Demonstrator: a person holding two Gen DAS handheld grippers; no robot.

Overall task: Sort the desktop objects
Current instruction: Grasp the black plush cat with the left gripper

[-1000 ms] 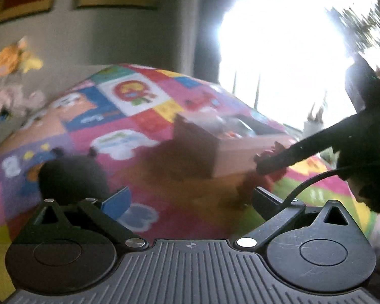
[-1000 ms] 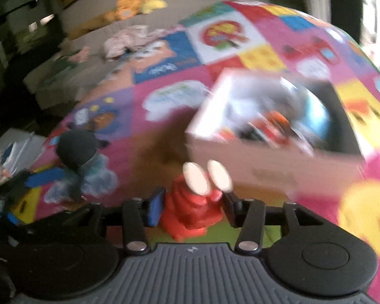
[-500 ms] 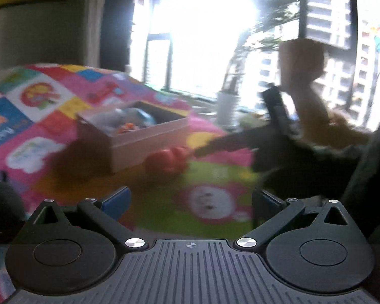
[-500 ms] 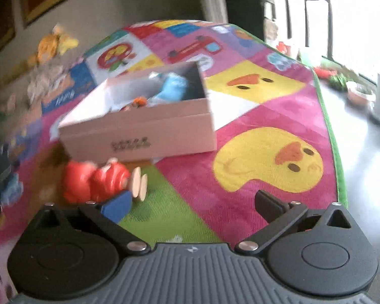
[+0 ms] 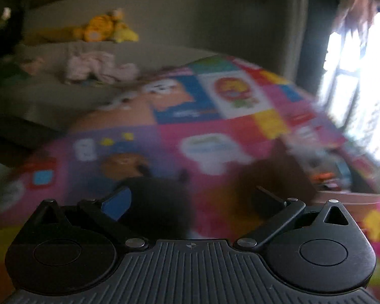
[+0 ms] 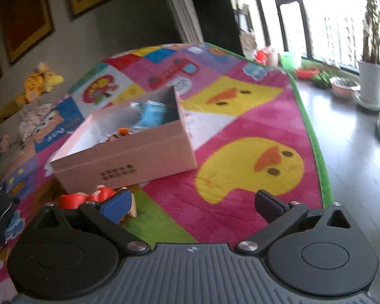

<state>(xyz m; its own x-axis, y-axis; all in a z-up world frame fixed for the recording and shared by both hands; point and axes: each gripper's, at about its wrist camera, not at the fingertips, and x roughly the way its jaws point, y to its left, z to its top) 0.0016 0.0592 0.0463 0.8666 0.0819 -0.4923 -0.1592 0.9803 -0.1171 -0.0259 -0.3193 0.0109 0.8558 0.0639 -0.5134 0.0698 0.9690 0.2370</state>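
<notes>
Your right gripper [image 6: 193,204] has its two fingers wide apart, and nothing is between them. Your left gripper [image 5: 192,198] is wide apart too, and it holds nothing

The red toy [image 6: 88,198] lies on its side on the play mat [image 6: 240,116]. It is just in front of the pink box [image 6: 129,159], near the box wall, and it sits behind your right gripper's blue finger pad [image 6: 116,205], off to the left of the gap. The box is open on top, and a blue thing [image 6: 152,115] and some small bits are inside it

In the left view, a dark round toy [image 5: 157,202] sits right between your fingers, close to the blue pad [image 5: 117,202]. That picture is very blurry, so you cannot tell what the toy is or whether a finger is touching it

Here is what could go wrong. The red toy is not in the gap, so if you squeeze now you will catch only air. If you push to the left, the finger may bump the toy and roll it away, or shove it against the box. The blur may mean your left hand is moving fast. If you grab like that, you could miss the dark toy or knock it over
</notes>
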